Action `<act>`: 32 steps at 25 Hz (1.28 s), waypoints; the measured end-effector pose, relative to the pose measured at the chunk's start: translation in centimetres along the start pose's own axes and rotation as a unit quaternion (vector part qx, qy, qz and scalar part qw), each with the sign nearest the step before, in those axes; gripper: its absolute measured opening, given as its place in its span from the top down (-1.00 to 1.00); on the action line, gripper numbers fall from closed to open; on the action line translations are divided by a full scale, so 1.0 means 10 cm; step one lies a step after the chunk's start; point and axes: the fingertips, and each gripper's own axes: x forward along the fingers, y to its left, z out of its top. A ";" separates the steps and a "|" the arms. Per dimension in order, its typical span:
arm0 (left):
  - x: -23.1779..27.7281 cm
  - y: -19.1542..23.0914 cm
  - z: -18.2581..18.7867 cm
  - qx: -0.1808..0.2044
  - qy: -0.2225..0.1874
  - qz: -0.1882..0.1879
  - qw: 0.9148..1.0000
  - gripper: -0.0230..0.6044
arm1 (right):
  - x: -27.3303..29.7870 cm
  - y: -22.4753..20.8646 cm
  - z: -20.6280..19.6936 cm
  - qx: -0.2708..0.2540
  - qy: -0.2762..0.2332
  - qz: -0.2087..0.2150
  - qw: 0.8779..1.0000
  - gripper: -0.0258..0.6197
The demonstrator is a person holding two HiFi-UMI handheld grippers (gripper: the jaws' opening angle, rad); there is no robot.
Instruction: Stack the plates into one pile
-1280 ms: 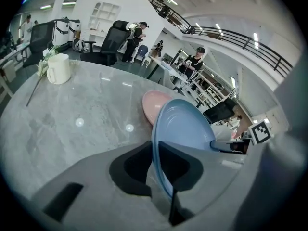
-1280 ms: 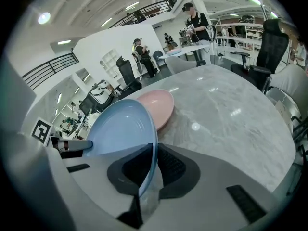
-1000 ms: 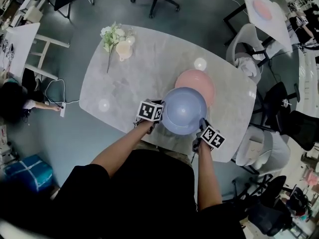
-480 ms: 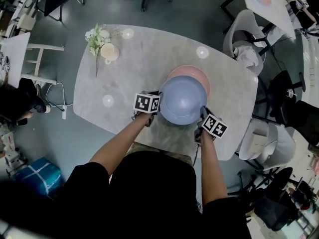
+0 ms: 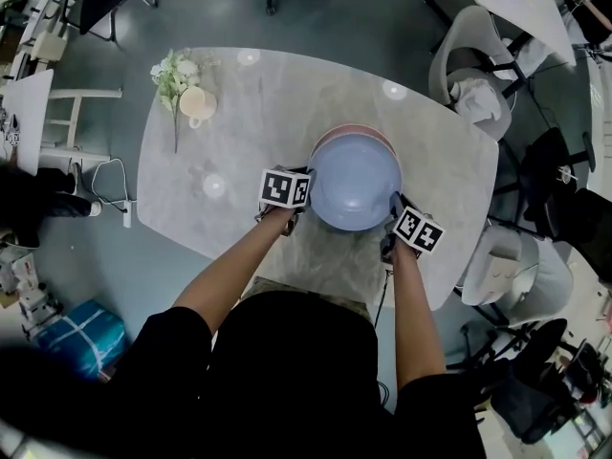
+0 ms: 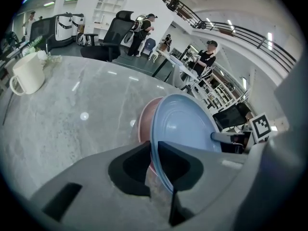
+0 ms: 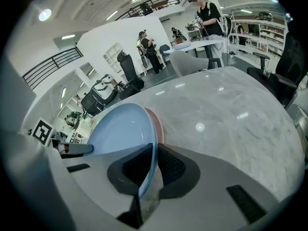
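Blue plate [image 5: 355, 182] hanging over the pink plate [image 6: 145, 121]
My left gripper [image 6: 153, 150] and right gripper [image 7: 155, 150] each pinch its rim on opposite sides; I should keep it level, centre it, then lower gently.

Pale-blue round plate [image 5: 356, 182]: uniform colour, no pattern. Pink round plate [image 5: 352, 128]: plain. Oval stone counter [image 5: 239, 142]: light grey with faint marble veining. Ceramic mug [image 5: 198, 104]: cream. Left tool [image 5: 308, 187] and right tool [image 5: 393, 213]: grey bodies, cubes with black-and-white square markers.
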 end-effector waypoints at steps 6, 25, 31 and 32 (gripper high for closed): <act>0.13 0.04 0.09 -0.004 0.011 0.008 1.000 0.75 | 0.13 -0.05 0.13 0.005 0.002 0.004 1.000 0.81; 0.21 0.18 0.06 -0.007 -0.005 0.033 0.999 0.72 | 0.32 0.01 0.20 -0.013 -0.014 0.027 0.999 0.81; 0.22 0.09 0.03 -0.031 -0.038 0.020 0.999 0.40 | 0.32 0.17 0.17 -0.045 -0.035 0.037 0.998 0.51; 0.22 0.08 0.04 -0.031 -0.041 0.023 0.998 0.33 | 0.32 0.17 0.17 -0.043 -0.034 0.032 0.998 0.49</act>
